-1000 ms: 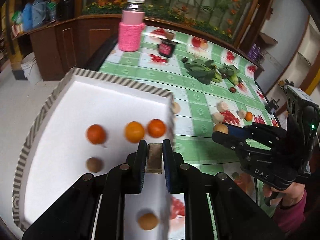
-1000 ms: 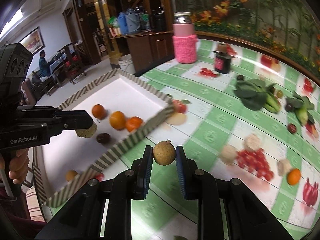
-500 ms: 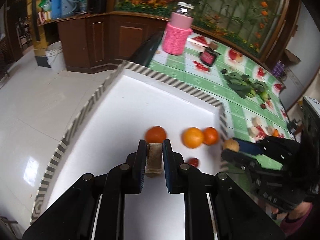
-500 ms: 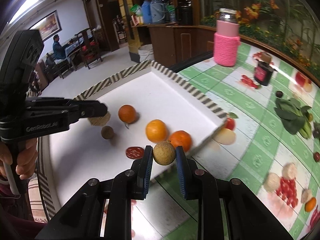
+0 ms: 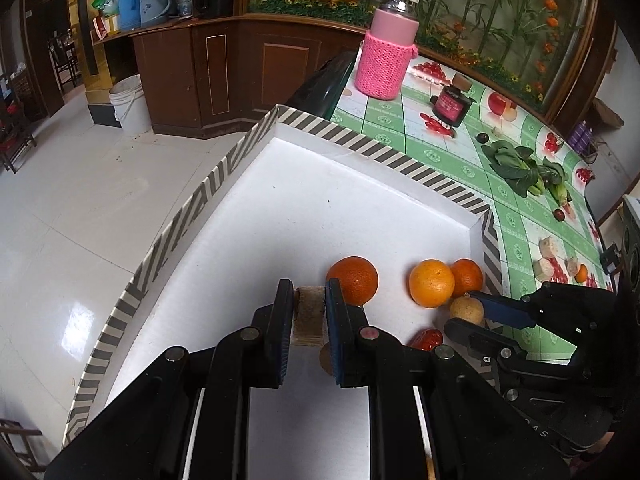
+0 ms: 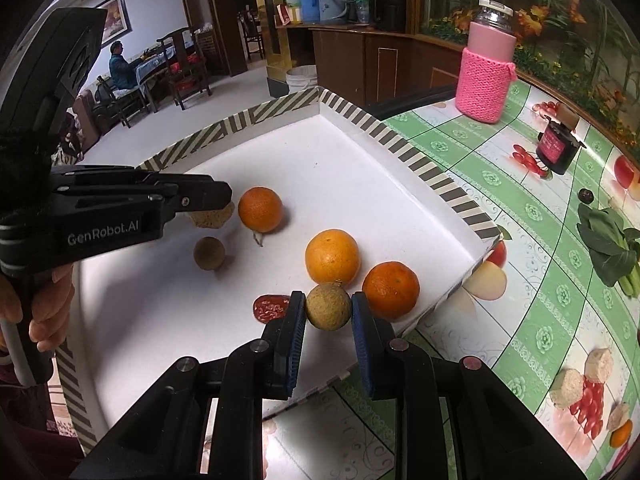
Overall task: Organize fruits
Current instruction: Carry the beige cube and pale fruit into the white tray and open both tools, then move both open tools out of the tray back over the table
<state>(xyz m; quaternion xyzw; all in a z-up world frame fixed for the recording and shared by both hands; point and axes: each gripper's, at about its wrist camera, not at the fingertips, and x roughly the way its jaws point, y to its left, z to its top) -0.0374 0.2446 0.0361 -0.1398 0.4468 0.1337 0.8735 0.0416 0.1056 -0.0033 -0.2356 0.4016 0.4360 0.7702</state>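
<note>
I see matt white card lining the tray (image 5: 304, 216), its striped rim papery. The oranges (image 6: 332, 256) look glossy and pitted; the round tan fruit (image 6: 329, 306) in my right gripper (image 6: 328, 316) is dull and rough. The left gripper (image 5: 306, 312) pinches a coarse, fibrous brown piece (image 5: 309, 314). Both grippers are smooth black plastic. The far bottle (image 6: 486, 76) wears pink knitted wool. The tablecloth (image 6: 520, 320) shines like vinyl.

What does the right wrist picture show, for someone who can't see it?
The right gripper pinches a small tan round fruit over a white striped-rim tray holding three oranges. The left gripper holds a tan chunk nearby, and a pink knitted bottle stands on the green tablecloth.
</note>
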